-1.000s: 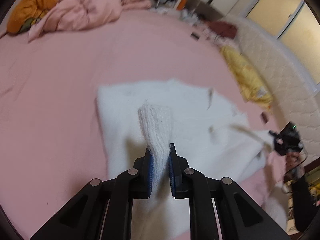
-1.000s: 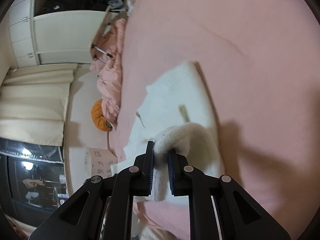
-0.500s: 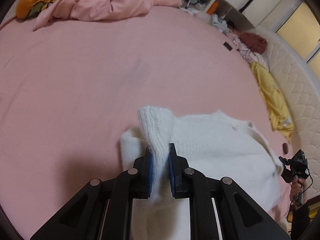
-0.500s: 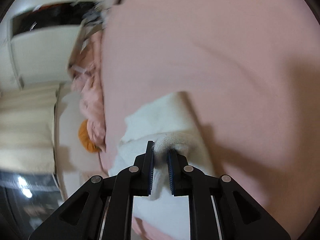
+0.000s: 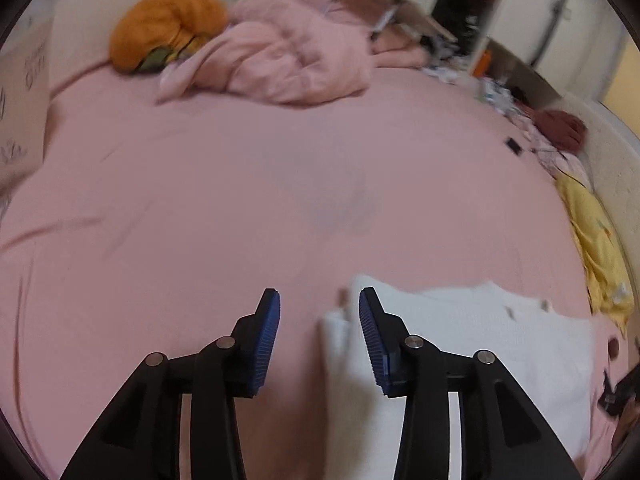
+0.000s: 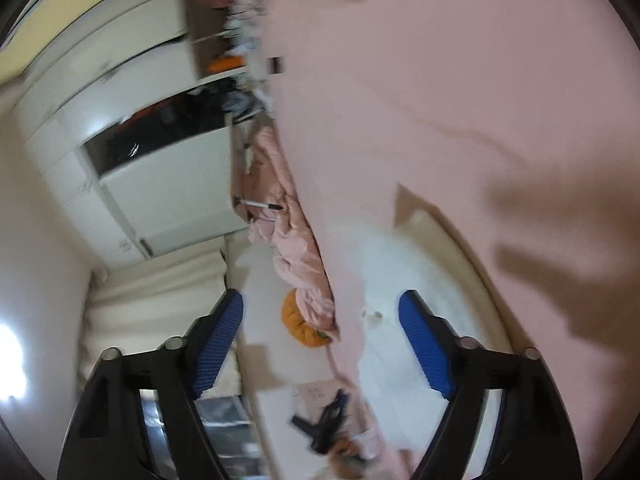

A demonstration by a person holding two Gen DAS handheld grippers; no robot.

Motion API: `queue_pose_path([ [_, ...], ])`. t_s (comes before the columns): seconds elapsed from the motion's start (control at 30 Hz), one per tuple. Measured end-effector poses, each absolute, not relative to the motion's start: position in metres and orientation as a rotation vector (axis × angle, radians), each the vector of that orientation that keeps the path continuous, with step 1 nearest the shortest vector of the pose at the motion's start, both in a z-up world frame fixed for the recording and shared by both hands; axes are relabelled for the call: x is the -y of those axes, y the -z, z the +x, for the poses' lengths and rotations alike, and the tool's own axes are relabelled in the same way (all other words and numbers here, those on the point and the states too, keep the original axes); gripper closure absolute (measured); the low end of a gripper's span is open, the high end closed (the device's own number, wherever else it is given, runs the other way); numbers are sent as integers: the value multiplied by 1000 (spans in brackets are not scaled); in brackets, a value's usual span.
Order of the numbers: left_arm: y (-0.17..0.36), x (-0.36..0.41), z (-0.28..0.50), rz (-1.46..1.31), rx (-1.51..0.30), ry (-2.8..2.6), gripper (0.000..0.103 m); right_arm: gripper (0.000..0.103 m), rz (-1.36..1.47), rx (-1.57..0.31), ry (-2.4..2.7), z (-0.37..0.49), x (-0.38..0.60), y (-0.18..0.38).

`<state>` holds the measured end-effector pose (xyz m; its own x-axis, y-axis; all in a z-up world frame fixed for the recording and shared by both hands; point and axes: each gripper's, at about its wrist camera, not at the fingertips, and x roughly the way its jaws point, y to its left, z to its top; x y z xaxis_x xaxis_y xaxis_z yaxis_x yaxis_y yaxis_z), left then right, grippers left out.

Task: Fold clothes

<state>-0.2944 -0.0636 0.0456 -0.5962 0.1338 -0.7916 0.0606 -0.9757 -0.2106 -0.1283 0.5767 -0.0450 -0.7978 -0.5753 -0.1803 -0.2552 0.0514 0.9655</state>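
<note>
On the pink bed sheet (image 5: 240, 184), low and right in the left wrist view: white knitted garment (image 5: 472, 344), lying flat, its near corner just beside the right-hand blue pad of the left gripper (image 5: 319, 300), fingers spread wide and holding nothing. Through the right wrist camera, tilted and blurred: right gripper (image 6: 320, 304) likewise spread and empty, with the white garment beside its right-hand finger. Farther off: crumpled pink blanket (image 5: 288, 56), orange cushion (image 5: 164, 24) touching it, yellow cloth (image 5: 596, 248) at the sheet's right edge.
</note>
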Motion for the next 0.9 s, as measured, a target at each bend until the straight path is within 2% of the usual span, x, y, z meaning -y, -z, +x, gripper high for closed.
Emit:
queue_pose_path([
  [0.03, -47, 49, -289, -1394, 270, -2717, 59, 22, 894, 1971, 1874, -132, -569, 34],
  [0.1, -42, 11, -279, -1411, 112, -2642, 42, 22, 1023, 1708, 2013, -147, -539, 11],
  [0.13, -36, -11, -274, -1416, 52, -2597, 41, 22, 1069, 1584, 2078, -154, -522, 2],
  [0.27, -11, -81, -258, -1366, -15, -2519, 41, 22, 1131, 1070, 2302, -188, -432, -23],
  [0.4, 17, -103, -261, -1417, -7, -2628, 41, 23, 1226, 455, 2435, -219, -343, -19],
  [0.5, 22, -102, -259, -1363, -13, -2660, 39, 24, 1359, 97, 2524, -239, -322, 12],
  [0.57, 24, -103, -255, -1341, -87, -2642, 39, 25, 1420, -194, 2669, -242, -328, 28],
  [0.6, 24, -103, -252, -1332, -113, -2635, 39, 25, 1419, -264, 2731, -241, -341, 31],
  [0.63, 24, -102, -251, -1328, -133, -2624, 39, 25, 1423, -225, 2769, -241, -356, 31],
  [0.73, 23, -99, -249, -1334, -142, -2608, 39, 25, 1516, 89, 3011, -238, -424, 18],
  [0.8, 22, -97, -251, -1353, -124, -2611, 39, 25, 1492, 372, 3148, -230, -463, 3],
  [0.83, 20, -96, -251, -1363, -111, -2621, 39, 25, 1453, 457, 3125, -226, -466, -4],
  [0.87, 16, -96, -249, -1368, -85, -2637, 39, 25, 1413, 523, 3097, -223, -467, -10],
  [0.9, 13, -96, -247, -1358, -50, -2645, 39, 25, 1368, 479, 3053, -222, -453, -17],
])
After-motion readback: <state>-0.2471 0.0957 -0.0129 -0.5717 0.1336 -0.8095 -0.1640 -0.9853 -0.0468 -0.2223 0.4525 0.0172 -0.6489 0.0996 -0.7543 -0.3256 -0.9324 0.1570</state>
